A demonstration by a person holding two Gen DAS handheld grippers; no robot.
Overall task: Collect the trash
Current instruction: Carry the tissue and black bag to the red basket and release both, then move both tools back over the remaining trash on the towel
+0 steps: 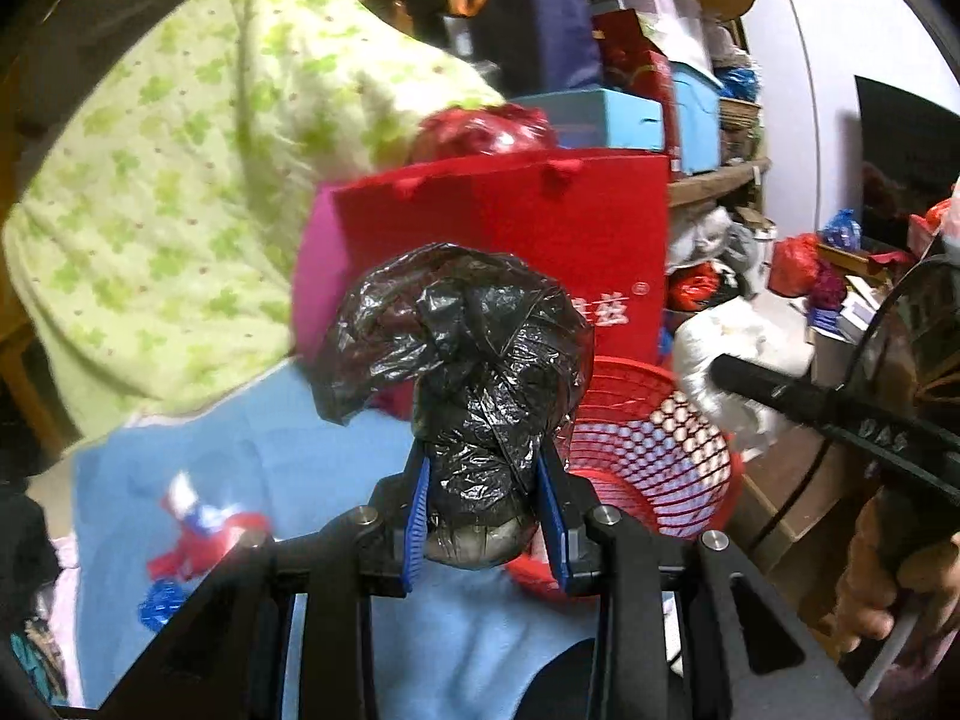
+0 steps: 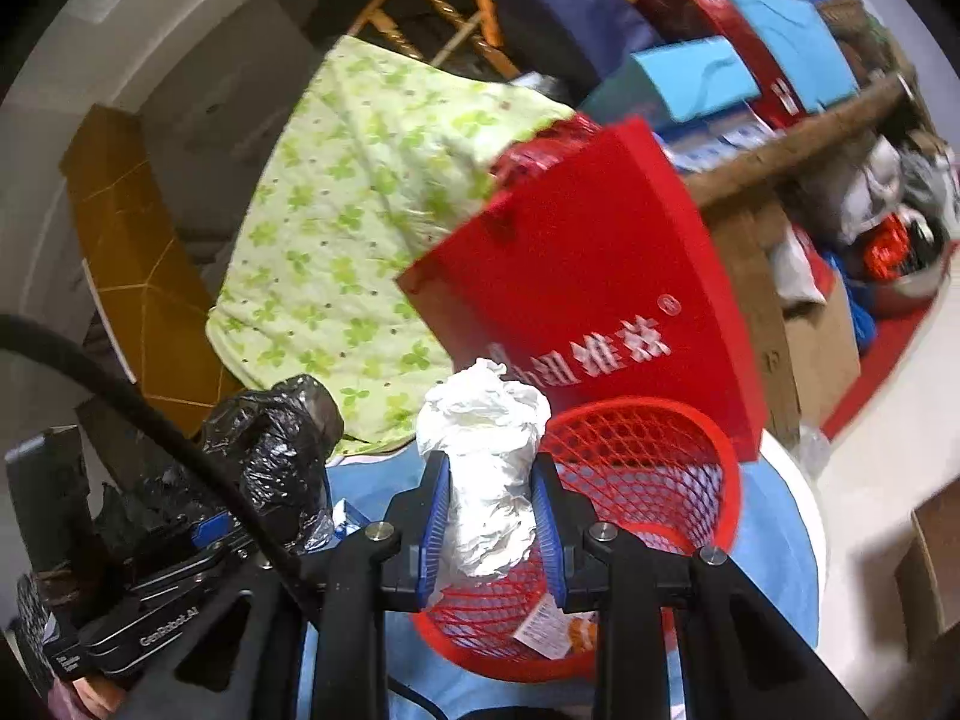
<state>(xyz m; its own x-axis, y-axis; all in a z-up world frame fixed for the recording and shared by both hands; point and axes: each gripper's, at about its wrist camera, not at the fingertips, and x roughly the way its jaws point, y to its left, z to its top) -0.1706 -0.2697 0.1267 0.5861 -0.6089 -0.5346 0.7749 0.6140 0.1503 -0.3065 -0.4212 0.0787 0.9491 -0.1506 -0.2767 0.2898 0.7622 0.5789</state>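
My left gripper [image 1: 485, 480] is shut on a crumpled black plastic bag [image 1: 462, 348], held just left of a red mesh basket [image 1: 654, 456]. My right gripper [image 2: 489, 480] is shut on a wad of white crumpled paper [image 2: 486, 456], held over the near left rim of the same basket [image 2: 654, 468]. The basket holds a small printed wrapper [image 2: 549, 630]. The left gripper with the black bag [image 2: 270, 456] shows at the lower left of the right wrist view. The white wad [image 1: 720, 372] shows at the right of the left wrist view.
A red paper gift bag [image 2: 588, 276] stands right behind the basket. A green-patterned quilt [image 2: 354, 210] lies to the left. A light blue cloth [image 1: 288, 468] covers the surface, with small red and blue scraps [image 1: 198, 534] on it. Stacked boxes [image 2: 708, 72] fill the back.
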